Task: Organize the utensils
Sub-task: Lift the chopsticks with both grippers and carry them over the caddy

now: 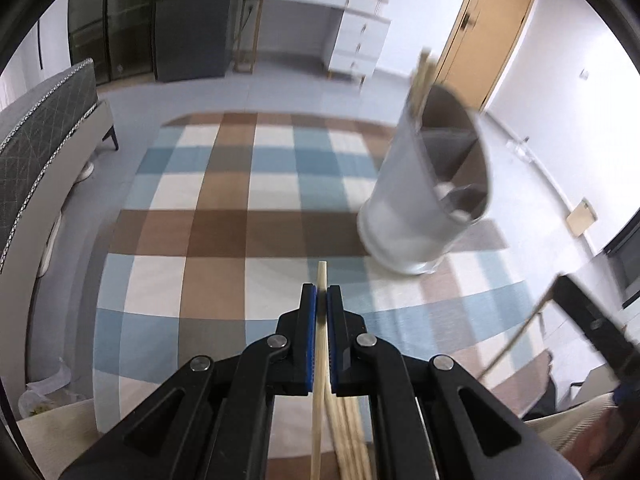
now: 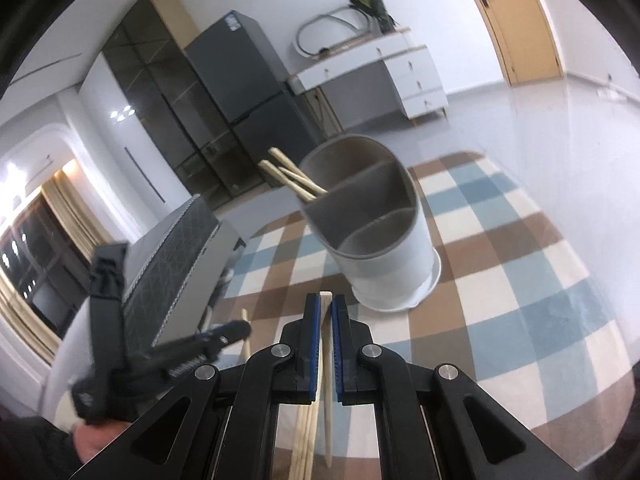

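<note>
A grey-white utensil holder with three compartments stands on a glass table; it also shows in the right wrist view. Several wooden chopsticks stick out of its far compartment. My left gripper is shut on a wooden chopstick, short of the holder and to its left. My right gripper is shut on another wooden chopstick, just in front of the holder. More chopsticks lie on the table under the grippers. Each gripper shows in the other's view, the right and the left.
Under the glass table lies a checked rug in brown, blue and cream. A grey sofa stands to the left. A white desk, a dark fridge and a wooden door stand at the far wall.
</note>
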`<state>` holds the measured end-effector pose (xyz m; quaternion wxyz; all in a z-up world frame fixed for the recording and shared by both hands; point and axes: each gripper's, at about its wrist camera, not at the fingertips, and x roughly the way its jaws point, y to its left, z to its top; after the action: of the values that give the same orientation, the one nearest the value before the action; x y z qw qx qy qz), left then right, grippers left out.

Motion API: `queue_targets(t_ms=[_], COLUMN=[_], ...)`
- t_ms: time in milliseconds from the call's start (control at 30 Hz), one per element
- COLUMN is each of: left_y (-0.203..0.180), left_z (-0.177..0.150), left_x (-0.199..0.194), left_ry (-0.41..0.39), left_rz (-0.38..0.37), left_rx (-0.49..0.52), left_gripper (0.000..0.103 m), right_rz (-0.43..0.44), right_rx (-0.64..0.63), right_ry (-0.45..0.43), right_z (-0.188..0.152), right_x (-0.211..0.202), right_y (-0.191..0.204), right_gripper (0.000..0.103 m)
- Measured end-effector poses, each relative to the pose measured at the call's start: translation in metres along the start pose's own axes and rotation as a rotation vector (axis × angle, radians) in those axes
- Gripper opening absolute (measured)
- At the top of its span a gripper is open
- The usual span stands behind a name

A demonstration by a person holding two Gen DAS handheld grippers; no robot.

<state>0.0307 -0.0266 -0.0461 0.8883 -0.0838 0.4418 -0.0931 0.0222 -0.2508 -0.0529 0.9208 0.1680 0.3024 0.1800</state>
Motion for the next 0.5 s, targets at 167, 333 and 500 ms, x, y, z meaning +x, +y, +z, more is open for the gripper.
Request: queue_targets(t_ms=[167,333,500], left_y=[-0.006,-0.006,-0.009], left_z=[0.008,0.008,0.007], left_x=[-0.020,-0.028,-0.030], left_ry=[-0.057,-0.071,-0.047], left_rz=[-0.004,-0.025,0.004], left_rx=[0.015,0.027,0.046], left_gripper=[0.001,0.001,0.001], right_rz=[0.006,-0.005,-0.019], right_rx=[-0.072,-0.088,-0.103], right_ry=[-0.017,-0.030,-0.044], right_z=[-0.008,-0.012,-0.013], right_x=[-0.013,-0.022,-0.031], right_y=[0.019,0.028,0.036], right_gripper=[0.005,0.005,0.005])
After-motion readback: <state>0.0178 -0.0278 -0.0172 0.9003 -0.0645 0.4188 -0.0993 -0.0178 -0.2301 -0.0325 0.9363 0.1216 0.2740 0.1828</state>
